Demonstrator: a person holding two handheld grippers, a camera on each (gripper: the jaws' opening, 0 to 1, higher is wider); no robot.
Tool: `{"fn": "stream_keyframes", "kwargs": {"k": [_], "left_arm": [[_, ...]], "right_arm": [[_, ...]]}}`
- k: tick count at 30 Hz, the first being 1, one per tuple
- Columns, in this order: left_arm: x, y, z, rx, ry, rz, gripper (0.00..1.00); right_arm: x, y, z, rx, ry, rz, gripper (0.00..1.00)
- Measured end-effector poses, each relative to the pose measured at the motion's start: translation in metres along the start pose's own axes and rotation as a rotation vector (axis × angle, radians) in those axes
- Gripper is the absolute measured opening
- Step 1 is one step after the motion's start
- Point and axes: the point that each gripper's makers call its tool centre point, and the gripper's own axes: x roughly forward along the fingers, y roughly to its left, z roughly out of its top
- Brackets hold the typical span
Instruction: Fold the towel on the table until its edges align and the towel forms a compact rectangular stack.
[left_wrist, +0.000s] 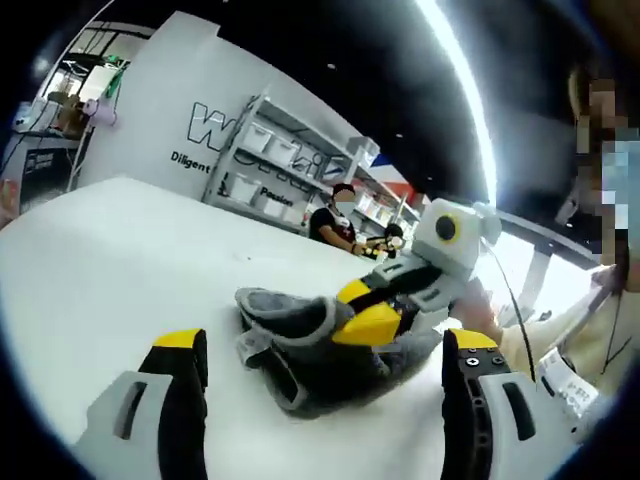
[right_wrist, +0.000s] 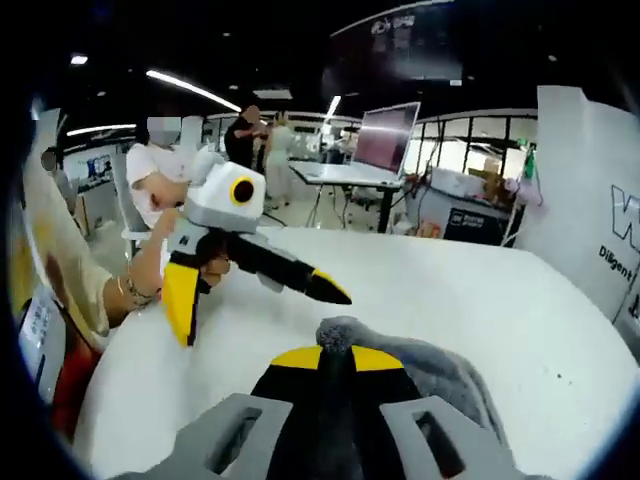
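**Grey towel bunched on the white table, pinched by the right gripper**

The grey towel (left_wrist: 310, 345) lies crumpled in a loose heap on the white table (left_wrist: 110, 260), not yet folded flat. In the left gripper view one end of it rises in a rolled fold, and the right gripper (left_wrist: 375, 312) comes in from the right with its yellow-tipped jaws closed on that raised cloth. In the right gripper view the same towel (right_wrist: 440, 375) sits just past the jaws, whose yellow tips are pressed together with a tuft of grey cloth sticking up between them.

The left gripper (left_wrist: 325, 350) stands with its jaws spread wide, one on each side of the heap, holding nothing; whether the tips touch the cloth cannot be told. Seen from the right gripper view, the left gripper (right_wrist: 255, 290) hangs above the tabletop with its jaws well apart, held by a hand (right_wrist: 205, 268).

Beyond the table stand a white wall with dark lettering (left_wrist: 215, 130), shelving with bins (left_wrist: 285, 165), and a monitor on a desk (right_wrist: 385, 135).
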Motion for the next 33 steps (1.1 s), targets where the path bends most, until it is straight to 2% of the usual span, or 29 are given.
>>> {"fn": "stream_keyframes", "kwargs": {"k": [2,4,9,12,16,19,23,25,33], "left_arm": [[-0.001,0.001,0.002,-0.014,-0.012,-0.006,0.96],[-0.001,0.001,0.002,-0.025,-0.017,-0.009,0.96],[0.001,-0.001,-0.001,-0.033,-0.014,-0.015,0.96],[0.002,-0.001,-0.003,-0.035,-0.008,-0.013,0.96],[0.003,0.000,-0.005,-0.040,0.001,-0.011,0.96],[0.004,0.002,-0.007,-0.042,0.009,-0.006,0.96],[0.005,0.005,-0.010,-0.043,0.018,0.011,0.96],[0.004,0.005,-0.009,-0.041,0.016,0.012,0.96],[0.004,0.007,-0.006,-0.039,0.000,0.021,0.96]], "right_arm": [[0.001,0.003,-0.010,0.014,0.026,0.018,0.25],[-0.001,0.005,-0.014,0.005,0.037,0.023,0.34],[-0.015,0.006,-0.021,-0.026,0.057,0.009,0.39],[-0.030,0.001,-0.033,-0.037,0.089,-0.035,0.48],[-0.050,-0.007,-0.047,-0.015,0.129,-0.091,0.73],[-0.071,-0.013,-0.053,0.020,0.121,-0.132,0.85],[-0.101,-0.024,-0.056,0.054,0.096,-0.182,0.92],[-0.118,-0.030,-0.059,0.070,0.091,-0.221,0.99],[-0.177,-0.040,-0.073,0.112,0.090,-0.347,0.99]]}}
